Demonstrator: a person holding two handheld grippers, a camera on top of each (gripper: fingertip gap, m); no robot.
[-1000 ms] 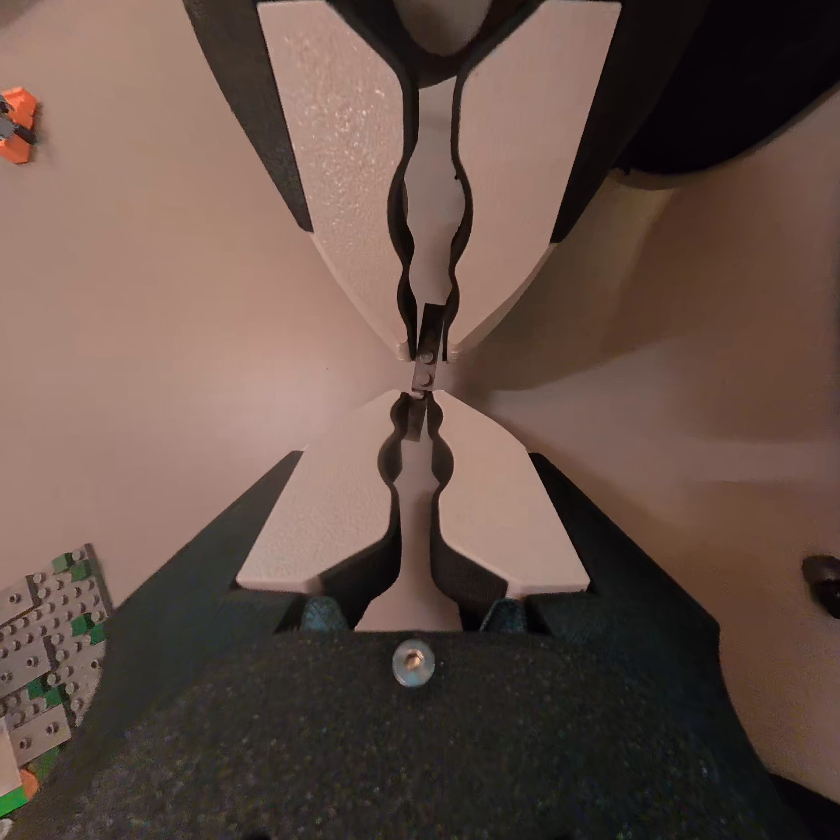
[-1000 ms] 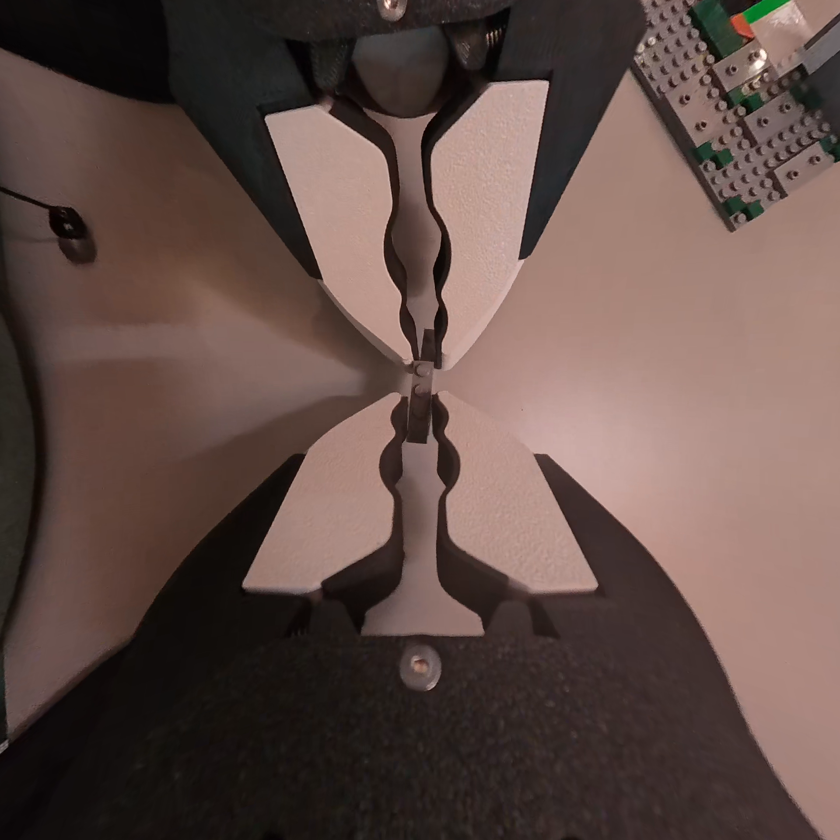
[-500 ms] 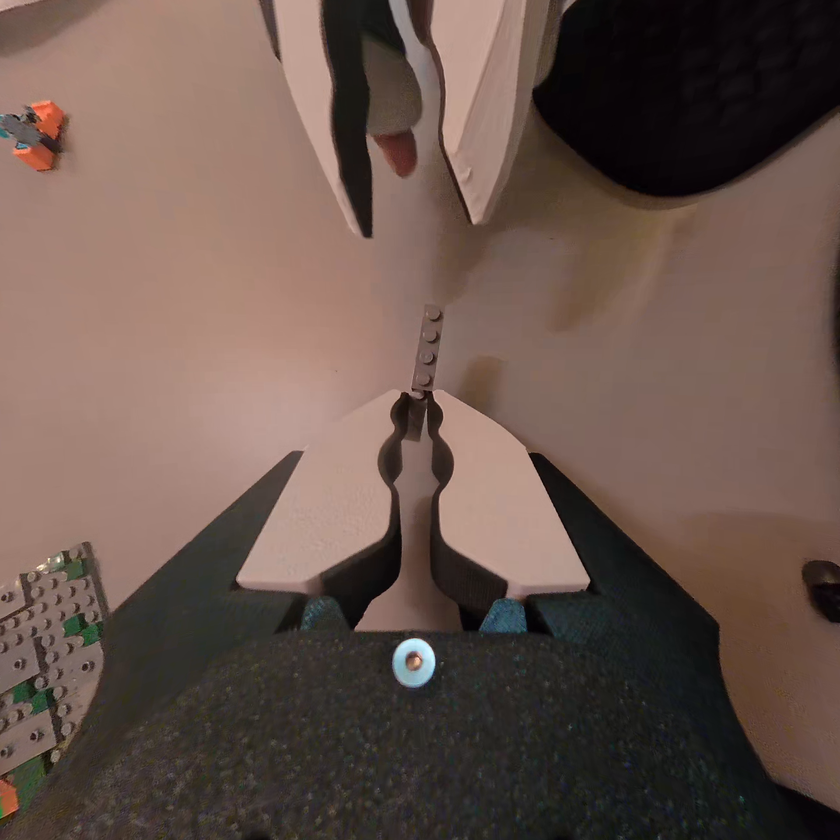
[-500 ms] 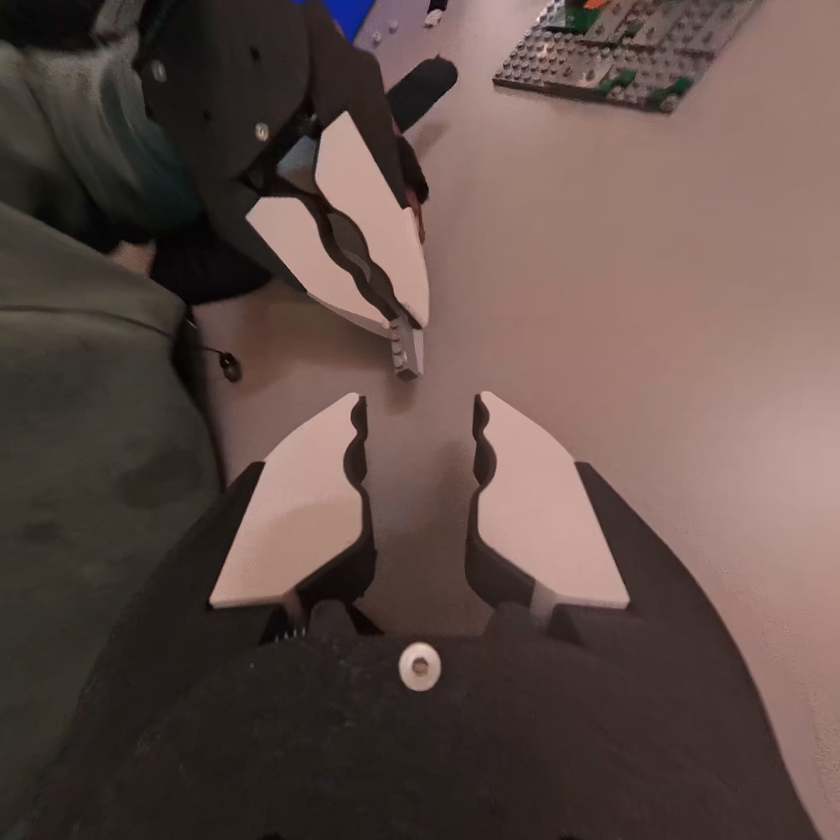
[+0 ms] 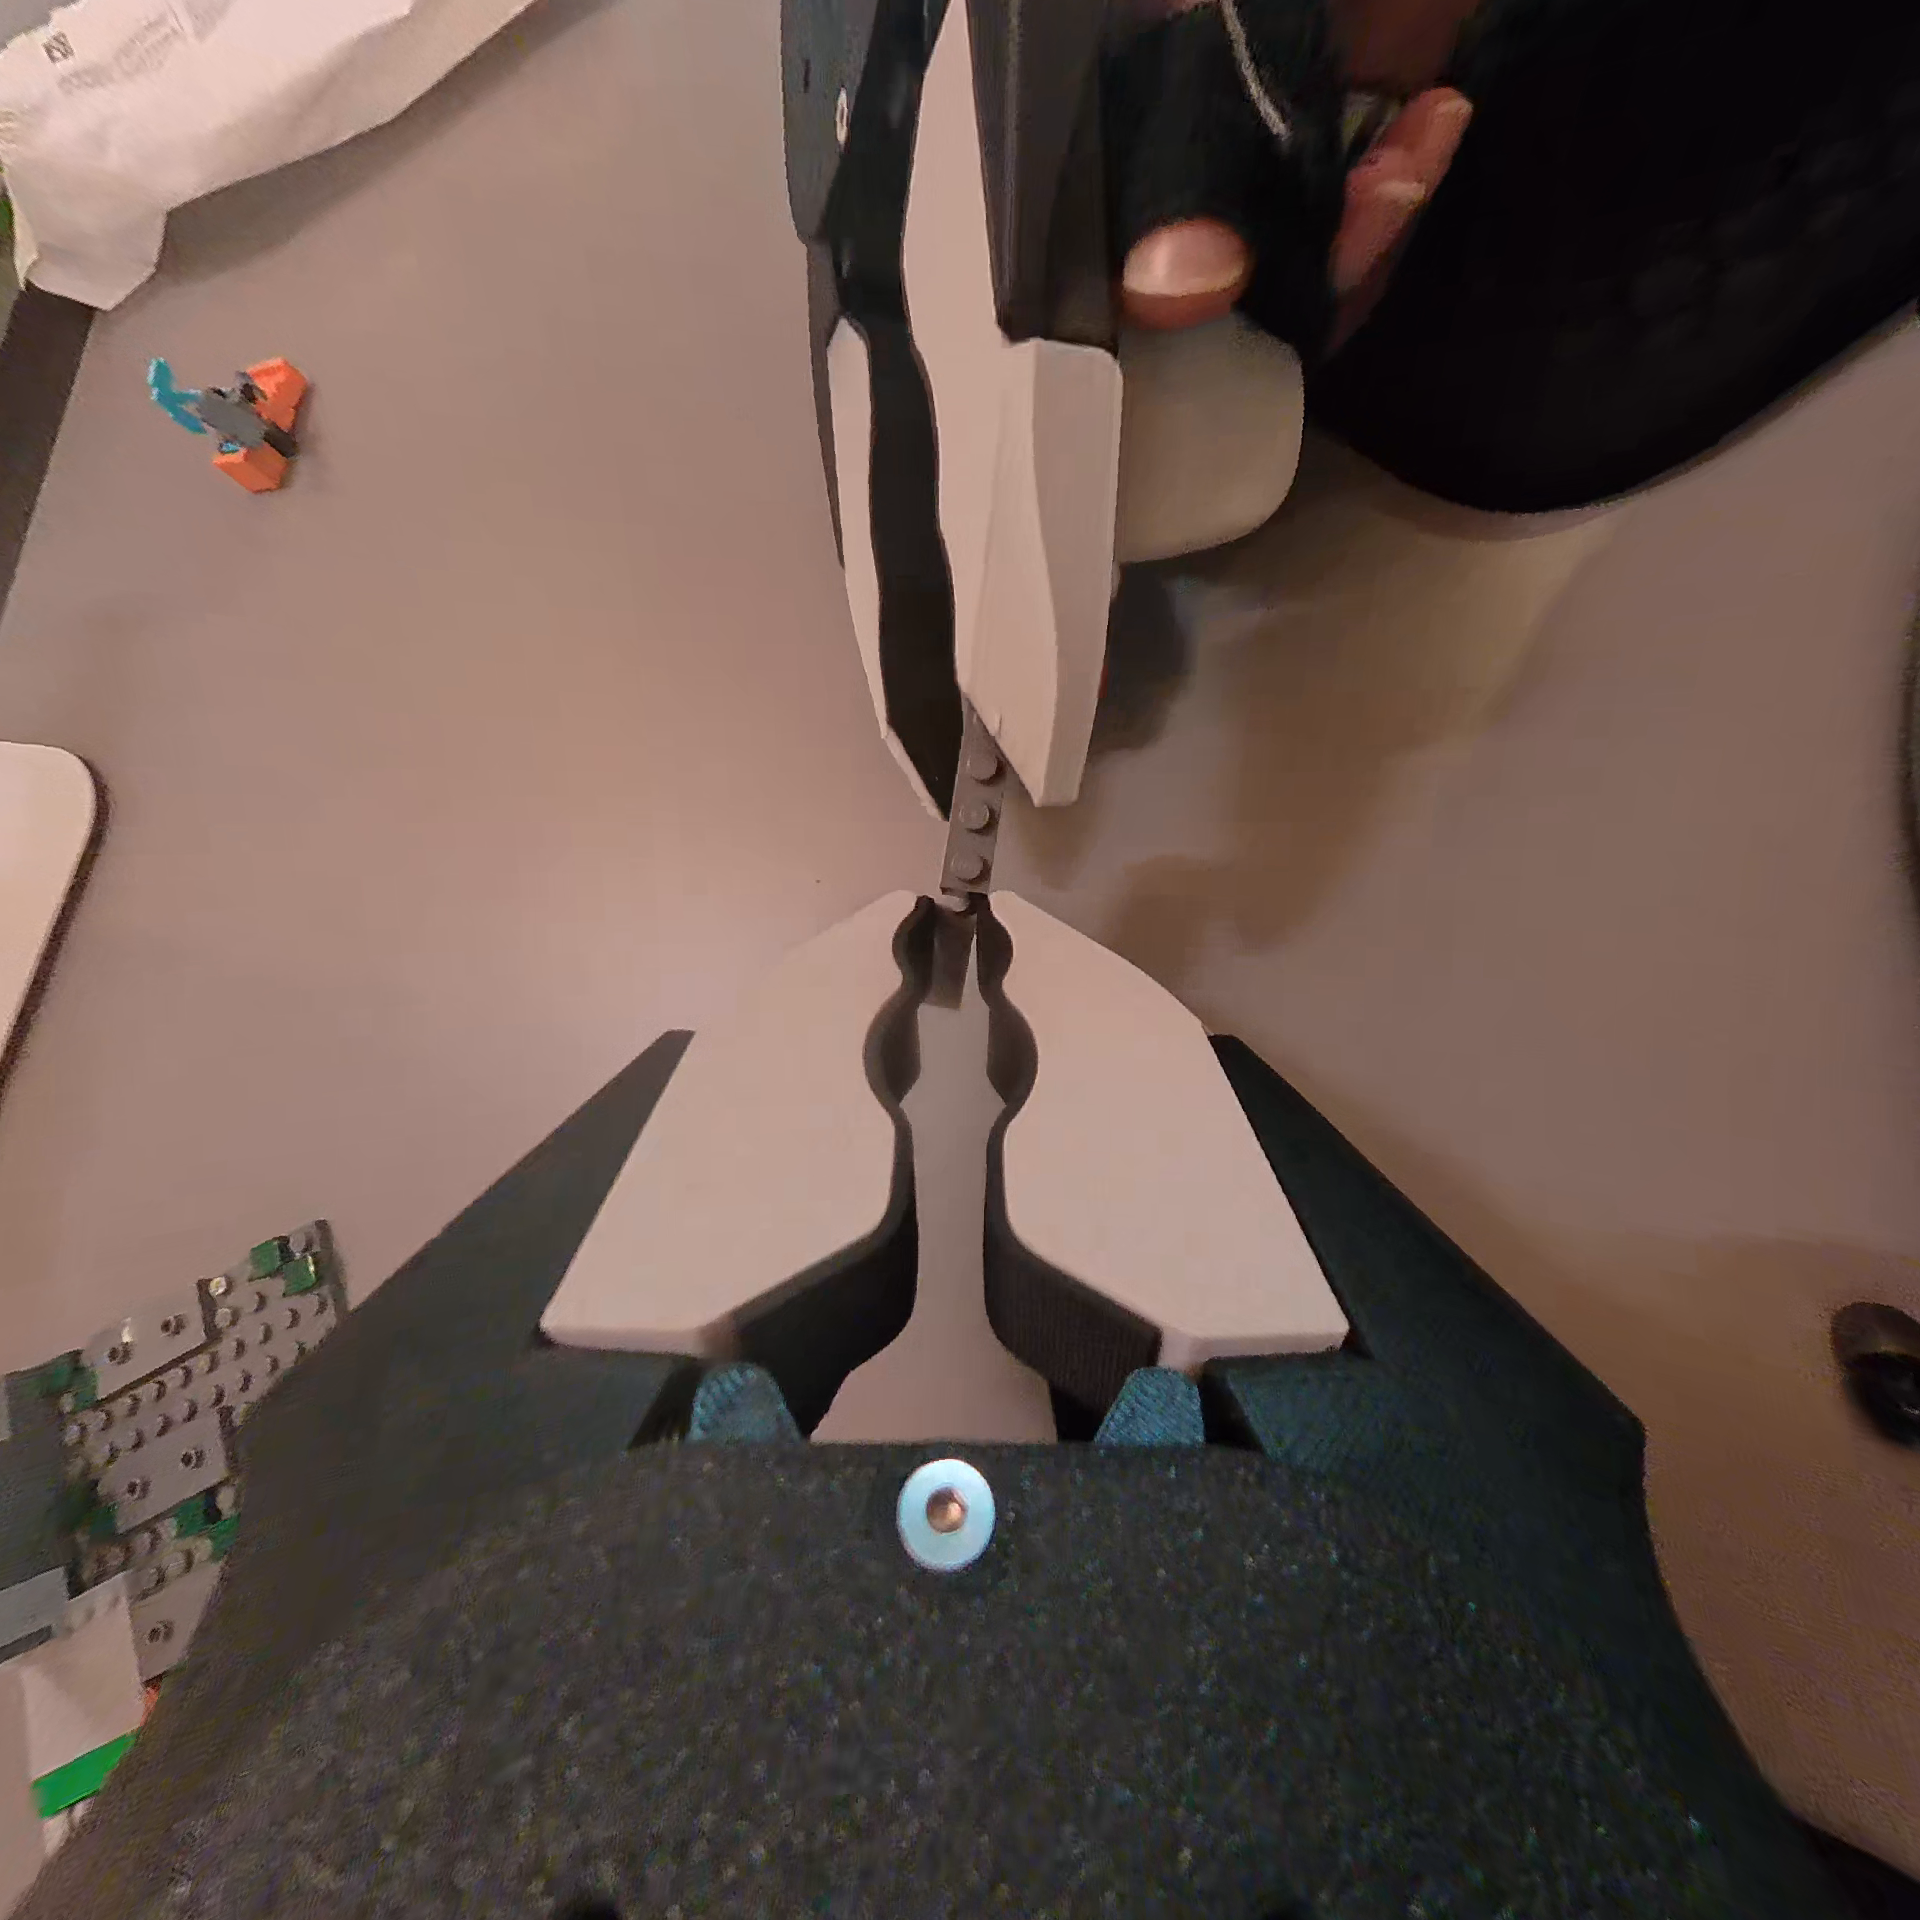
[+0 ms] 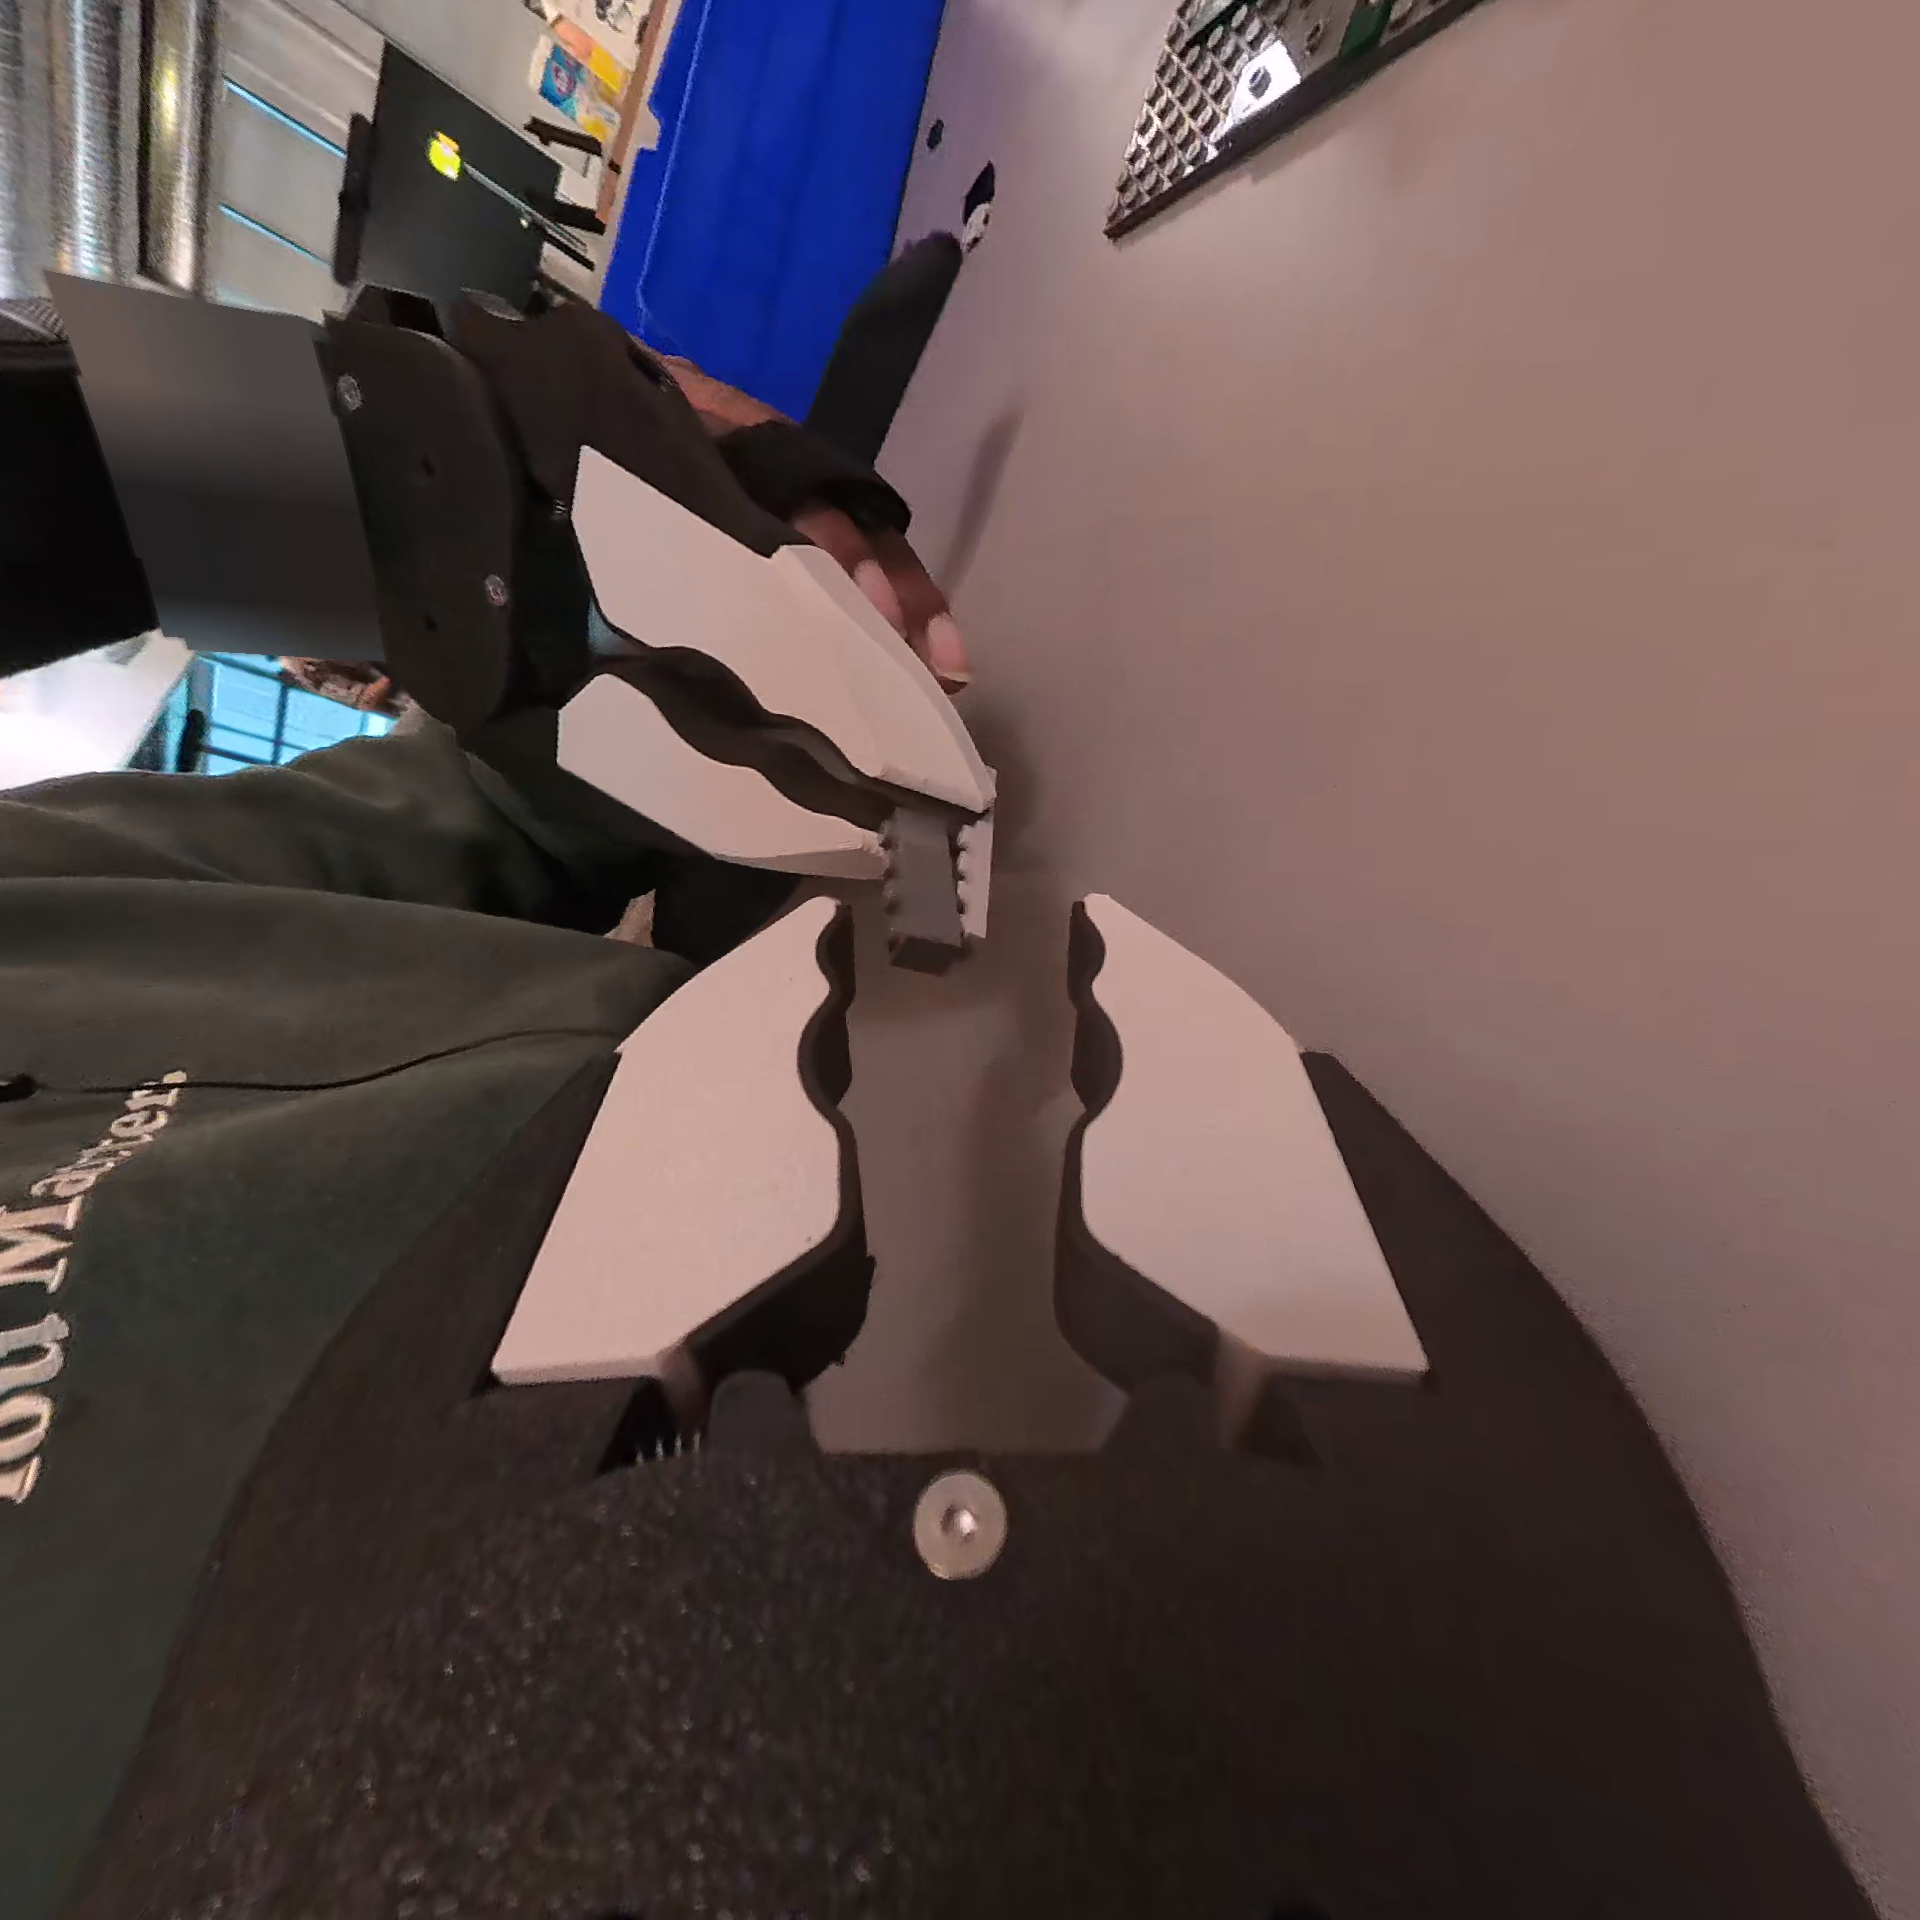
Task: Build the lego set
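Note:
My left gripper (image 5: 956, 909) is shut on one end of a narrow dark grey studded plate (image 5: 971, 831) and holds it above the table. The plate sticks straight out past the fingertips. My right gripper (image 5: 977, 779) comes in from the far side, turned on its edge, with the plate's free end at its tips. In the right wrist view my right gripper (image 6: 961, 914) is open, jaws wide apart. The plate (image 6: 925, 899) hangs between its tips, closer to the left finger, without being pinched. The left gripper (image 6: 935, 831) holds it from behind.
A grey and green studded base build (image 5: 156, 1455) lies at the lower left; it also shows in the right wrist view (image 6: 1247, 94). A small orange and teal build (image 5: 244, 416) and white paper (image 5: 156, 114) lie far left. A person's green sleeve (image 6: 260, 1039) is close. Only a small space, under 4 cm, lies between the two pairs of fingers.
A second ago both grippers pinched the plate tip to tip. The right gripper opened, drew back, turned on its side and came back to the plate's free end. The left stayed shut.

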